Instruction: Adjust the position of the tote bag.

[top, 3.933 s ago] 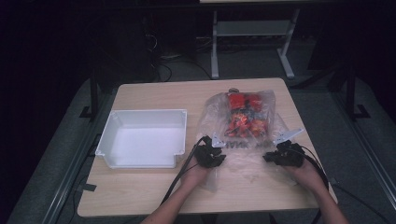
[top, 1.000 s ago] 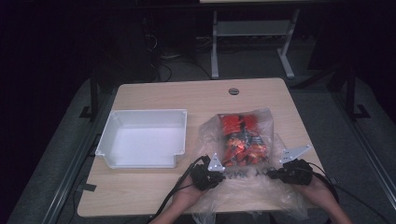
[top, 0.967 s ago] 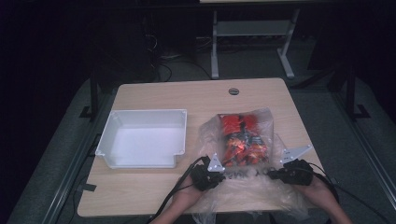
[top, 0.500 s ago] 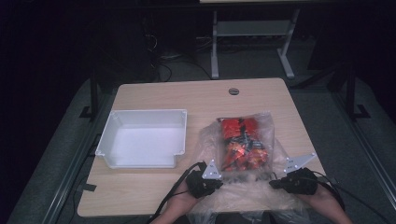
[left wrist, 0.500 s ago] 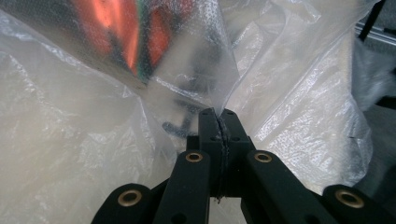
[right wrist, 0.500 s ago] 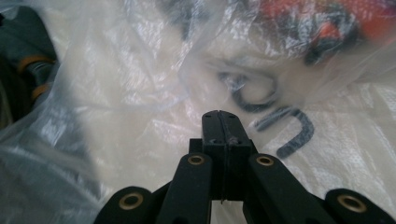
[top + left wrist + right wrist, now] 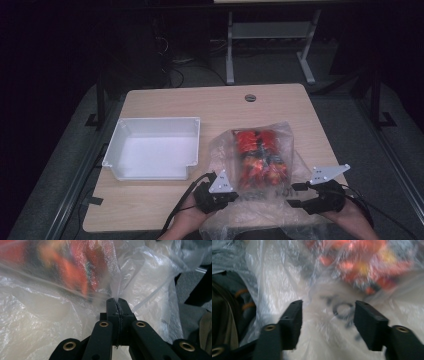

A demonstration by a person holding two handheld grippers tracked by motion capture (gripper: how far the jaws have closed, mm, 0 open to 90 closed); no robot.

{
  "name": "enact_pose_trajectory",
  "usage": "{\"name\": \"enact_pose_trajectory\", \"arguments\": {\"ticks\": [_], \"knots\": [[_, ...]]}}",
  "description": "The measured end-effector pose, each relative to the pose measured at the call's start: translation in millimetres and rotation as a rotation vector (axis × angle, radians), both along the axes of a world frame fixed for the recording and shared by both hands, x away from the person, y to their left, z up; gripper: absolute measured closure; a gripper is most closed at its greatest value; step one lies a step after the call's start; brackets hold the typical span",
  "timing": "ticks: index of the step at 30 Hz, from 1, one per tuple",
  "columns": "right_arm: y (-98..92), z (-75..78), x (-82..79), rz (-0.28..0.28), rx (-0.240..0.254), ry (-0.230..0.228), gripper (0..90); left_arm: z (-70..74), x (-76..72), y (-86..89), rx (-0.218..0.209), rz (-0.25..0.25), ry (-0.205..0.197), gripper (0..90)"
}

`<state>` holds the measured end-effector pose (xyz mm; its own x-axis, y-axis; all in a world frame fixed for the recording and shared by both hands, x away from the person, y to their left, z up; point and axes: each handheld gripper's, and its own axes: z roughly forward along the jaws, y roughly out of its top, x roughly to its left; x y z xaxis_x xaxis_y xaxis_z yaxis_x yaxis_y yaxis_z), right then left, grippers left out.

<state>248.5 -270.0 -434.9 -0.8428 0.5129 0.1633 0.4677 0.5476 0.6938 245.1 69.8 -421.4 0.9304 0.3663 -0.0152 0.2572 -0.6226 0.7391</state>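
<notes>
Plastic bag blurs its red contents; printed lettering unreadable.

left gripper jaws clamped; right gripper jaws just opened.

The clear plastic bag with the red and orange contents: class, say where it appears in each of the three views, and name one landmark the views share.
High view: plastic bag on the table's right half, between the two grippers.
Left gripper view: the bag spreads behind and above the shut jaws, film pinched.
Right gripper view: beyond the open jaws.
Shared landmark: red and orange contents.
</notes>
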Motion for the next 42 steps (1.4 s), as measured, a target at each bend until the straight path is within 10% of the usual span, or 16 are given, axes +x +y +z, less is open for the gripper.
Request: {"name": "enact_pose_trajectory", "arguments": {"ticks": [10, 19, 28, 36, 42], "knots": [[27.8, -6.4, 10.3, 0.01, -0.01, 0.083, 34.6, 6.8, 5.2, -3.3, -0.024, 0.006, -0.012, 89.9], [37.9, -18.4, 12.4, -0.023, -0.153, 0.028, 89.3, 2.3, 10.0, -5.9, -0.029, 0.009, -0.014, 90.0], [32.2, -7.0, 5.0, -0.011, -0.124, -0.006, 89.5, 2.1, 12.7, 1.2, -0.044, 0.044, -0.017, 90.0], [34.8, -3.3, -0.5, 0.019, -0.044, 0.07, 40.8, 4.8, 15.6, 0.6, -0.055, 0.049, -0.02, 90.0], [51.1, -13.0, 6.3, -0.02, -0.137, 0.085, 51.5, 2.2, 11.2, -4.5, -0.05, 0.021, -0.019, 90.0]]}}
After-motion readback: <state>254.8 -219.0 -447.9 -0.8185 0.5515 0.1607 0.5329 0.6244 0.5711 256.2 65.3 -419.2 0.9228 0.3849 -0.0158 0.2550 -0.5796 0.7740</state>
